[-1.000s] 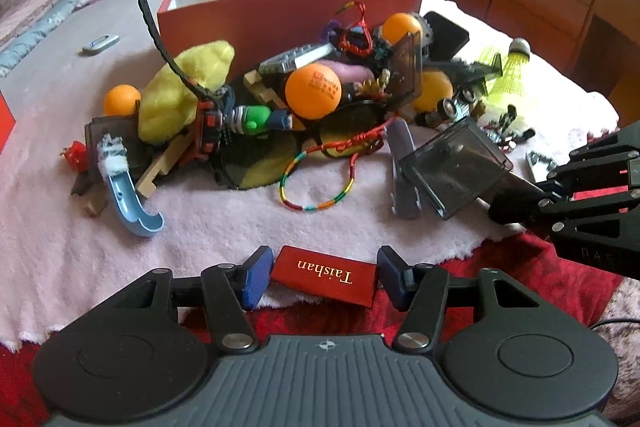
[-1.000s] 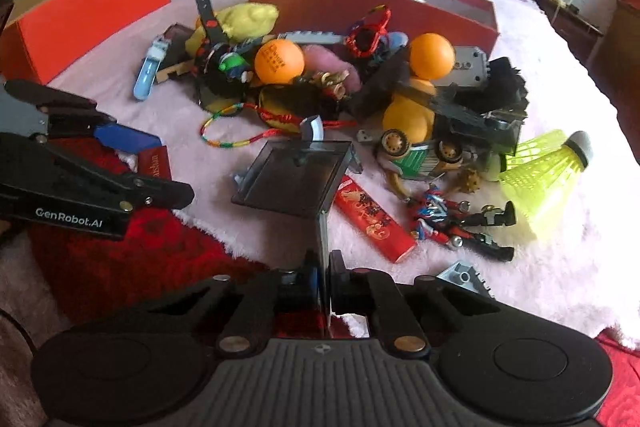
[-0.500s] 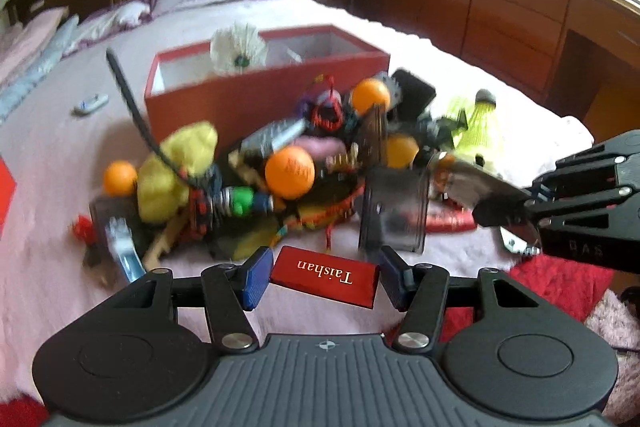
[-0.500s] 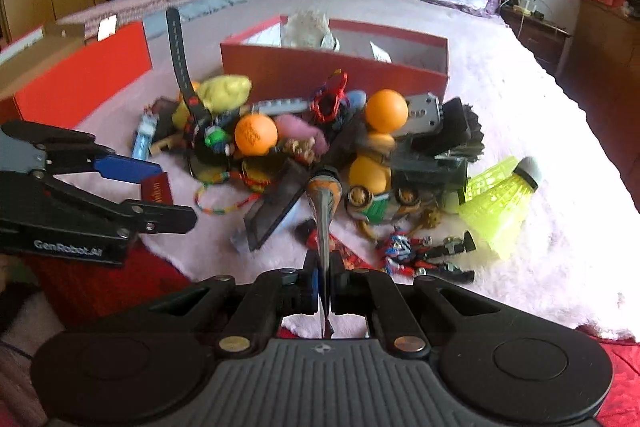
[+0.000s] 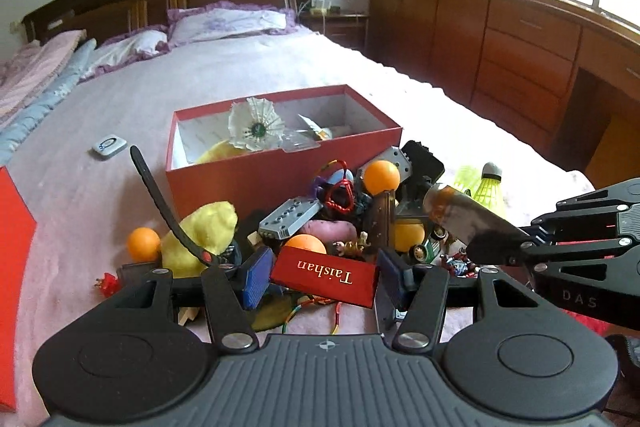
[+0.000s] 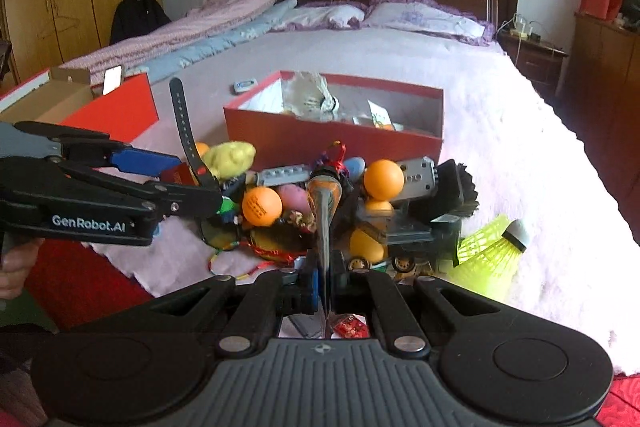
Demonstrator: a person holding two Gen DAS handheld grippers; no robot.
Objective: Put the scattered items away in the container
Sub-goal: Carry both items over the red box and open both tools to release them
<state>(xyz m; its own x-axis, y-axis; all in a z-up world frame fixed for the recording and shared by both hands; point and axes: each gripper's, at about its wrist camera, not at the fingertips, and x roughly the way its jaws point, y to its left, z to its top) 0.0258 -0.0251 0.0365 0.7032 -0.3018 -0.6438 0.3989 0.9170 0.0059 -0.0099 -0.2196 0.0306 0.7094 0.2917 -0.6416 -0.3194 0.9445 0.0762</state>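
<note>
Red box (image 5: 280, 183): open, on the bed, behind the toy pile (image 5: 320, 227).
Left gripper (image 5: 325, 277): half open, squeezing a red "Taishan" pack (image 5: 324, 277).
Right gripper (image 6: 325, 283): almost closed, pinching a thin clear plastic lid (image 6: 323, 223) by its edge.

— What's being carried?

— A small red rectangular packet lettered "Taishan" (image 5: 324, 279), held level above the pile, and a smoky translucent plastic lid (image 5: 468, 223), thin, lifted edge-on.

— And the container?

— An open red cardboard box with a white interior (image 5: 280, 171) on the pale bedspread, behind the heap. A white feather shuttlecock (image 5: 256, 123) leans inside it.

— What's left scattered?

— Orange table-tennis balls (image 6: 383, 179), a yellow plush toy (image 5: 208, 227), and neon yellow shuttlecocks (image 6: 494, 247).
</note>
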